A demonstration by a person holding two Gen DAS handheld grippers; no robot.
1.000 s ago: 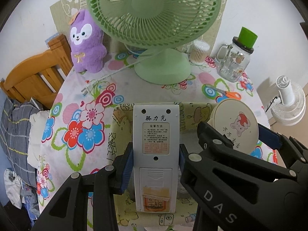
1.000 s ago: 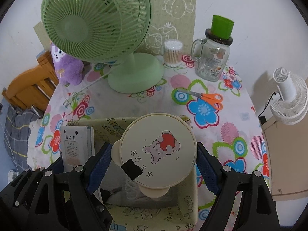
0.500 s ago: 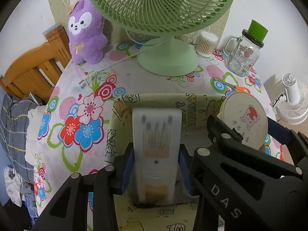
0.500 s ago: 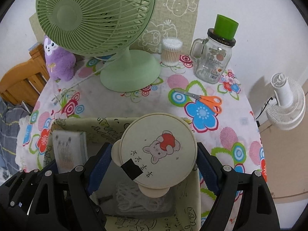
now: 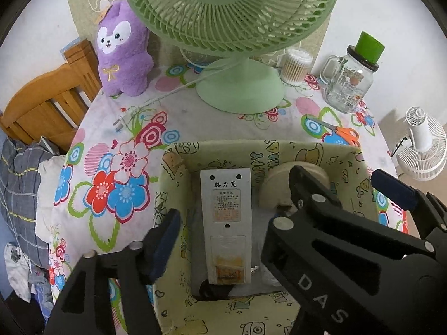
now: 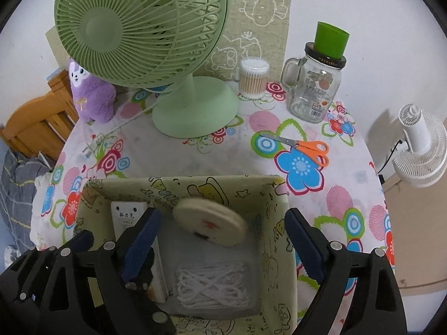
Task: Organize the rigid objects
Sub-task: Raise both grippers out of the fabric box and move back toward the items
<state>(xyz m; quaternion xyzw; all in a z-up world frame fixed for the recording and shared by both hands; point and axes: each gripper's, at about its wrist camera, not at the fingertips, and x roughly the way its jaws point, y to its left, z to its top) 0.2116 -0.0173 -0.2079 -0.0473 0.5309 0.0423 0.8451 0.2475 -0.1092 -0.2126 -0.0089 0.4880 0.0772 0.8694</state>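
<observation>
Both claws have just sprung open with nothing pinched: the left gripper (image 5: 220,237) straddles one white remote (image 5: 226,224), the right gripper (image 6: 220,237) one round cream disc (image 6: 210,222). Both pieces sit inside the single fabric box (image 6: 275,215), the remote at nine o'clock of the disc, one white cord coil (image 6: 213,286) at six.

A: What carries everything here?

B: A table (image 6: 201,153) under a white cloth printed with bright flowers.

A: And what sits directly on it?

B: At the near edge, a yellow-green fabric box (image 6: 223,182) with cartoon prints. Far behind it, the green fan (image 6: 195,111) on its round base, its white cord (image 5: 167,95) trailing left. A purple plush toy (image 5: 124,55) stands far left.

A: The right side?

B: A tub of cotton swabs (image 6: 253,79) just right of the fan base, then a glass mug jar (image 6: 313,92) with a green cup on its lid. Orange-handled scissors (image 6: 304,146) lie flat, nearer than the jar.
</observation>
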